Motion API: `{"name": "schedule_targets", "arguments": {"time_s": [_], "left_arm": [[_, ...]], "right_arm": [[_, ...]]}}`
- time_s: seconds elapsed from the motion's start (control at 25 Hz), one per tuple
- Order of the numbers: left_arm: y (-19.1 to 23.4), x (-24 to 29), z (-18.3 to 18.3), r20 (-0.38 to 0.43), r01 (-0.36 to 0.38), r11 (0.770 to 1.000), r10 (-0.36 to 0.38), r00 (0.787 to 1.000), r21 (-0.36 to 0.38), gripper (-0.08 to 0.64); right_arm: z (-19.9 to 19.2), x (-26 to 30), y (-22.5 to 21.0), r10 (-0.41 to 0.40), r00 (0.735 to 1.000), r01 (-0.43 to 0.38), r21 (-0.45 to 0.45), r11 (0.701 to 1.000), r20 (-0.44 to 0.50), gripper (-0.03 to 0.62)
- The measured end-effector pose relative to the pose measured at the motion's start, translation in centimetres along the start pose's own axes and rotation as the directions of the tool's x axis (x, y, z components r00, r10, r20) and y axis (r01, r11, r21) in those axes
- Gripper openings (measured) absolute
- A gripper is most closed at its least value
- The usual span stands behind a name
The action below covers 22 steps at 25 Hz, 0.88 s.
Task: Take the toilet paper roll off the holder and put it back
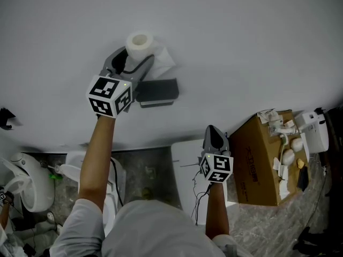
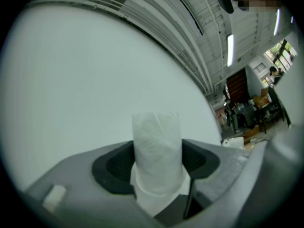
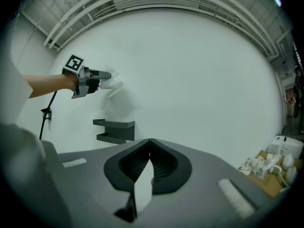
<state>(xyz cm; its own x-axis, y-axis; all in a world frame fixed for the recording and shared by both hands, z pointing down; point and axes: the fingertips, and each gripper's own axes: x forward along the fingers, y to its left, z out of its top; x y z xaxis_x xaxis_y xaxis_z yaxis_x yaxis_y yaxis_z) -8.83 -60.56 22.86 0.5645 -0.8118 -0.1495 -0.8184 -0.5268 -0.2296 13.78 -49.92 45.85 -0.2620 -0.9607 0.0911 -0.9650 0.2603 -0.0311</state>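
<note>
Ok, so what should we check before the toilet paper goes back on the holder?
1. Grip: ok. The left tool presses on both sides of the toilet paper roll.
2. Roll off the holder: ok. It is above it, and they do not touch.
3. Room on the holder: ok. Nothing sits on it.
4. The right tool out of the way: ok. It is shut, empty, lower and off to the side.
5. The loose sheet will not snag: cannot tell.
</note>
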Motion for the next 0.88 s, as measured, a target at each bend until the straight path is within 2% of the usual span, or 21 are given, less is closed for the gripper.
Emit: {"name": "schedule_targets", "arguments": {"time_s": [0.88], "left_arm": [[-0.9, 0.2, -12.1, -0.160, 0.010, 0.994, -0.027, 0.987, -0.106, 0.291]], "right_arm": [[-1.0, 1.9, 0.2, -0.003, 0.999, 0.002, -0.006, 1.000, -0.033, 0.002]]}}
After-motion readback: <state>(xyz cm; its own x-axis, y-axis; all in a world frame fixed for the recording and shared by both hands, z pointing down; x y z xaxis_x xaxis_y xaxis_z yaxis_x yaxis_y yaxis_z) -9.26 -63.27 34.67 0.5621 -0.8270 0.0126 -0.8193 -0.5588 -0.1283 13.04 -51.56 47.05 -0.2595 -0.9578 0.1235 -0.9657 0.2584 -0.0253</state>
